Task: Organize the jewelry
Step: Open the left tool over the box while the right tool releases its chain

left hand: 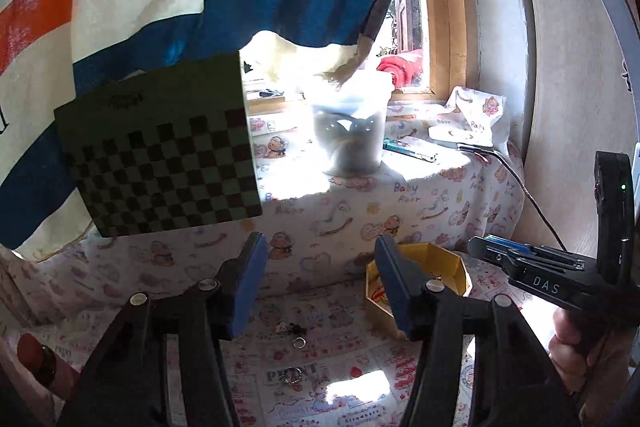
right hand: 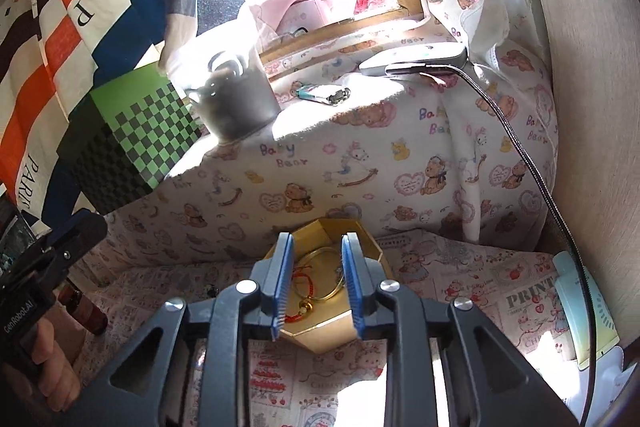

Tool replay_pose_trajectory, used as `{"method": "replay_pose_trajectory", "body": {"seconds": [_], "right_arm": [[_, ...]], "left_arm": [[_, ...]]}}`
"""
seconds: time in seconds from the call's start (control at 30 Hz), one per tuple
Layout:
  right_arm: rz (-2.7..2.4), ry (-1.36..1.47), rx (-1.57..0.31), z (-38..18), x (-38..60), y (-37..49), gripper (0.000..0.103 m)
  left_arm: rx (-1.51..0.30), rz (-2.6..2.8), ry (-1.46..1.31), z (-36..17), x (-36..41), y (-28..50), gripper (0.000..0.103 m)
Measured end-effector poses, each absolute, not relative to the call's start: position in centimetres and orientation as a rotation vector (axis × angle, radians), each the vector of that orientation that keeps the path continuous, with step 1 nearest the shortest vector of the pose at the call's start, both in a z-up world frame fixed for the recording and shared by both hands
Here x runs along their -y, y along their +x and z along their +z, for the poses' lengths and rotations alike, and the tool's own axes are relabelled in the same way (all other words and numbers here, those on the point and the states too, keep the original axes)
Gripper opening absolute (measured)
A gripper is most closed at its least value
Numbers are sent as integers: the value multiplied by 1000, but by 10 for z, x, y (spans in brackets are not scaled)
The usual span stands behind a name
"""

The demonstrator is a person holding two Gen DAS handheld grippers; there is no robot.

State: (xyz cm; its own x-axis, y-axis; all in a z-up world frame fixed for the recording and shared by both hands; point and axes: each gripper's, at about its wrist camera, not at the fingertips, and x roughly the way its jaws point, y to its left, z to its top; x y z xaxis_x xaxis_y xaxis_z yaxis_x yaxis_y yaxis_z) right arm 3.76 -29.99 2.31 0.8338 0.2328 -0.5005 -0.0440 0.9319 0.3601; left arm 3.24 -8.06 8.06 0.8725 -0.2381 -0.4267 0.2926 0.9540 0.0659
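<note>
Jaws of the left gripper (left hand: pixel 320 283) stand wide apart with nothing between the blue pads, hovering over the printed tablecloth (left hand: pixel 352 211). Below the gap lie loose pieces: a small ring (left hand: pixel 298 342), a larger ring (left hand: pixel 291 375) nearer the camera, and a dark little trinket (left hand: pixel 291 327) just behind the small ring. The right pad overlaps the left edge of the gold hexagonal box (left hand: pixel 436 267) in this view; whether it touches cannot be told.

The right gripper (right hand: pixel 316 283) is open by a narrower gap, its pads poised above the open gold hexagonal box (right hand: pixel 320 339), gripping nothing. Inside the box rest a gold bangle (right hand: pixel 320 297) and a red cord bracelet (right hand: pixel 306 293) with a gold bead, overlapping one another. A thin chain seems to hang by the right pad, though that is unclear.
</note>
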Motion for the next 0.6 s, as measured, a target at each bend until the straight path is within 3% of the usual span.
{"method": "replay_pose_trajectory", "body": {"seconds": [0.07, 0.13, 0.23, 0.4, 0.6], "right_arm": [[146, 322, -565, 26, 292, 35, 32], [137, 290, -566, 29, 285, 33, 37], [124, 252, -547, 31, 278, 28, 48], [95, 228, -575, 24, 273, 33, 52], [86, 208, -592, 22, 270, 35, 61]], "left_arm": [[-402, -241, 124, 81, 61, 18, 69], [-394, -209, 87, 77, 42, 9, 81], [-399, -170, 65, 73, 26, 12, 84], [-445, -150, 4, 62, 8, 25, 94], [-543, -85, 19, 27, -2, 43, 94]]}}
